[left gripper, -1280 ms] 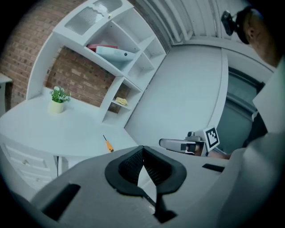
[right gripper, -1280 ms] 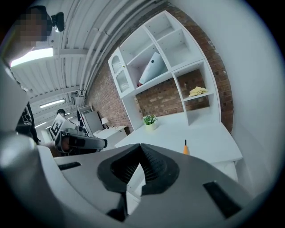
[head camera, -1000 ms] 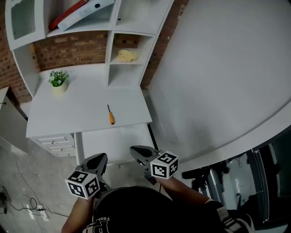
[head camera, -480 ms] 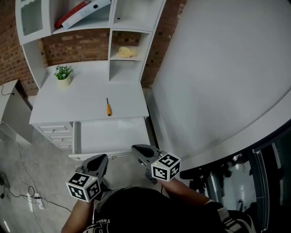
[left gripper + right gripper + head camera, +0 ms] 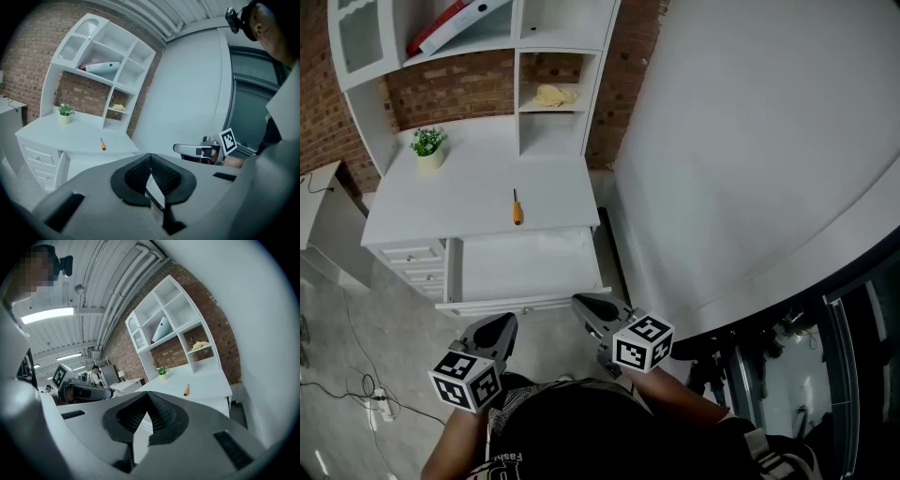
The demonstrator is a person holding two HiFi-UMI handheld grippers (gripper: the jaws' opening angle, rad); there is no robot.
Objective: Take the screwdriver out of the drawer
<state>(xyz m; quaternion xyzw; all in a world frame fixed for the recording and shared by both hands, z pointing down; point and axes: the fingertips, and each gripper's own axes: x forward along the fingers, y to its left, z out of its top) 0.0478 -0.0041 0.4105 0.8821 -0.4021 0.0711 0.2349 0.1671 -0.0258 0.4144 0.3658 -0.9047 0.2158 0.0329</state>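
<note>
An orange-handled screwdriver [image 5: 517, 210] lies on the white desk top [image 5: 469, 202], near its front edge; it also shows small in the left gripper view [image 5: 102, 144] and the right gripper view [image 5: 186, 390]. Below it the wide white drawer [image 5: 525, 272] stands pulled out, its inside pale with nothing showing in it. My left gripper [image 5: 501, 328] and right gripper [image 5: 586, 307] hang close to my body, well short of the drawer front. Both are shut with nothing between their jaws.
A small potted plant [image 5: 428, 147] stands at the desk's back left. A shelf unit [image 5: 534, 75] holds a yellow cloth [image 5: 555, 95] and a red and white binder [image 5: 450, 23]. A small drawer stack [image 5: 412, 262] sits left; a large white curved wall [image 5: 750, 141] fills the right.
The view has drifted so the desk sits higher and farther away. The drawer stays pulled out. Both grippers keep their place near my body, shut.
</note>
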